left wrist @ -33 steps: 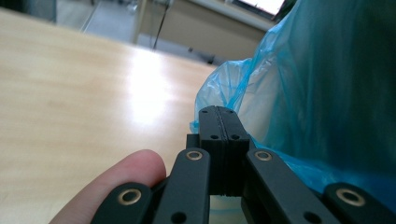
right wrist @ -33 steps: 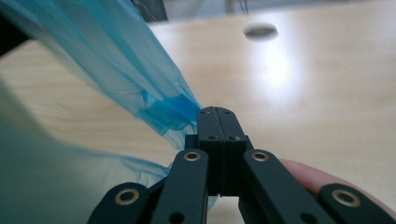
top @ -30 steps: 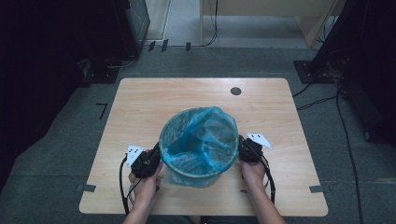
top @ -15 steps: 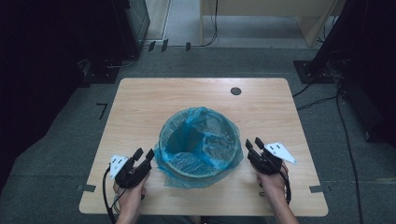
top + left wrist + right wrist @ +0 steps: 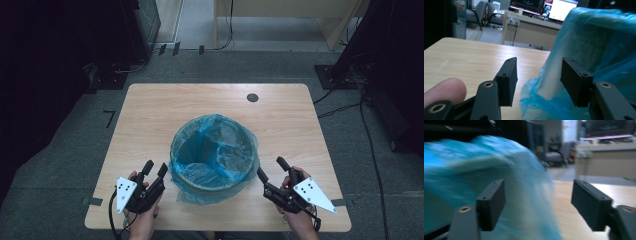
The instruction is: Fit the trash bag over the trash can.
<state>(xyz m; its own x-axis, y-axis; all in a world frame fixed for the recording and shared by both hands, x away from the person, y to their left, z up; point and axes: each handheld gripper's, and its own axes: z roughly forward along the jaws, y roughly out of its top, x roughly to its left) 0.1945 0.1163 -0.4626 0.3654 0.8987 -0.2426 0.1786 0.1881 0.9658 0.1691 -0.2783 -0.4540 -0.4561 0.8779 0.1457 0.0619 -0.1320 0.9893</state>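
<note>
Both grippers are off the bag now. A second ago they were clamped on the rim of the round bin (image 5: 214,172) lined with a translucent blue plastic bag (image 5: 220,145), one at each side; now I see them pulled back toward the near edge of the pale wooden table (image 5: 150,115), jaws spread and nothing between the pads.

The left gripper (image 5: 154,169) sits at about eight o'clock from the bin, just beside the loose skirt of the liner. In the left gripper view its jaws have just been opening, and the gap holds only air, with blue film (image 5: 599,45) bunched ahead and to the right, close to the right pad but not pinched. A fingertip (image 5: 442,90) of the hand shows at the lower left.

The right gripper (image 5: 270,169) is at about four o'clock, a little farther out. Its jaws have just been opening too; the right gripper view is smeared with motion blur, yet the pads stand wide apart with the bag (image 5: 474,170) beyond the left one, untouched.

The bin stands upright at the table's centre, slightly toward me. The liner is folded over the rim all round, with some slack crumpled at six o'clock. I read this as the release after seating the bag: lining looks essentially done, perhaps a tidy of that slack left.
</note>
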